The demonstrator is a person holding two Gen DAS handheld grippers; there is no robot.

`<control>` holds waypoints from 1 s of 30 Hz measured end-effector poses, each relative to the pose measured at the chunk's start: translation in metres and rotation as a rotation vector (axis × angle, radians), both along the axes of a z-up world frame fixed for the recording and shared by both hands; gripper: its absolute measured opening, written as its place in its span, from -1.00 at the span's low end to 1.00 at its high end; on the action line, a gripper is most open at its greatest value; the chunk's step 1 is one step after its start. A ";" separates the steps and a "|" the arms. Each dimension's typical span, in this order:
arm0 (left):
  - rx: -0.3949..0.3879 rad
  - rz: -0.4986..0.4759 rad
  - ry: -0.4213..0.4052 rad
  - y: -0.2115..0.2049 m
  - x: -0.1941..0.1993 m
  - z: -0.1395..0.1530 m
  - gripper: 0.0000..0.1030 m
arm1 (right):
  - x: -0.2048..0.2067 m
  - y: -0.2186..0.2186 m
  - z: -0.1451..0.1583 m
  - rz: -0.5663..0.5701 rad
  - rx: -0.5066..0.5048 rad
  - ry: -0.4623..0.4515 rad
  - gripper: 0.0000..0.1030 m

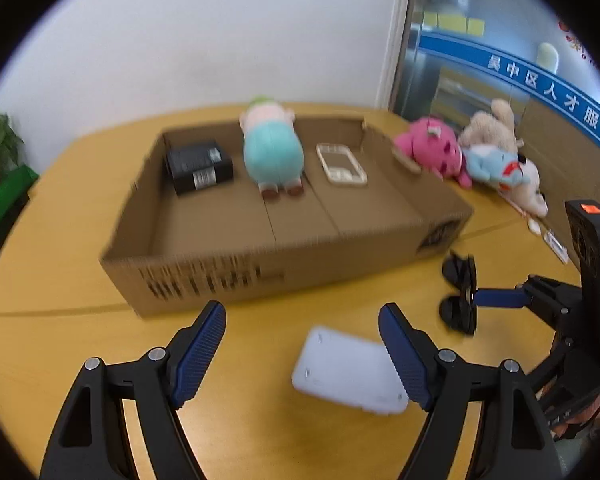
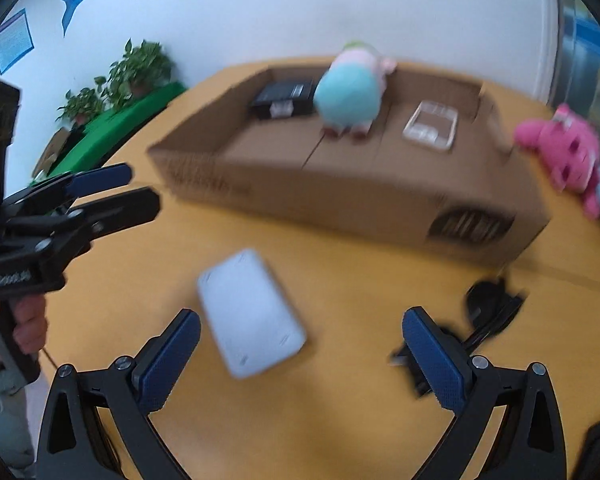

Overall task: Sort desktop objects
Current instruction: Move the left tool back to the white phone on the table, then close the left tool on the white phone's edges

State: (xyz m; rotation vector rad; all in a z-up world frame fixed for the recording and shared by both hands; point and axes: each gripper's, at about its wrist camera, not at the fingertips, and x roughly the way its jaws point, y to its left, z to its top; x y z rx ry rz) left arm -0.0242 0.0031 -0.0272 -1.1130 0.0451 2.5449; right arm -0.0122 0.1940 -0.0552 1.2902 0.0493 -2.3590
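Observation:
A shallow cardboard box (image 1: 236,276) (image 2: 340,196) stands on the yellow table. It holds a black box (image 1: 198,166) (image 2: 286,98), a teal plush (image 1: 274,152) (image 2: 348,98) and a clear phone case (image 1: 341,164) (image 2: 432,126). A white phone case (image 1: 348,372) (image 2: 252,312) lies on the table in front of the box. Black sunglasses (image 1: 462,296) (image 2: 492,308) lie to its right. My left gripper (image 1: 304,352) (image 2: 136,188) is open above the white case. My right gripper (image 2: 300,356) is open between the case and the sunglasses; its blue fingertip (image 1: 496,298) touches the sunglasses.
A pink plush (image 1: 432,152) (image 2: 564,156), a blue plush (image 1: 492,164) and a beige plush (image 1: 492,124) lie right of the box by the glass partition. Potted plants (image 2: 140,68) on a green stand are at the far left.

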 end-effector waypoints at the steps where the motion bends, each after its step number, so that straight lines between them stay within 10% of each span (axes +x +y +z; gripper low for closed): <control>1: 0.004 -0.003 -0.024 -0.001 -0.002 -0.009 0.53 | 0.004 -0.002 -0.008 0.010 -0.007 -0.016 0.99; 11: 0.054 -0.031 -0.157 -0.014 0.009 -0.056 0.53 | 0.007 -0.036 -0.037 0.099 0.053 0.002 0.99; 27: 0.342 0.035 -0.352 -0.025 0.002 -0.097 0.49 | 0.022 -0.069 -0.069 0.198 0.060 -0.034 0.60; 30: 0.351 0.036 -0.365 -0.019 -0.005 -0.099 0.00 | 0.023 -0.069 -0.068 0.187 0.078 -0.013 0.37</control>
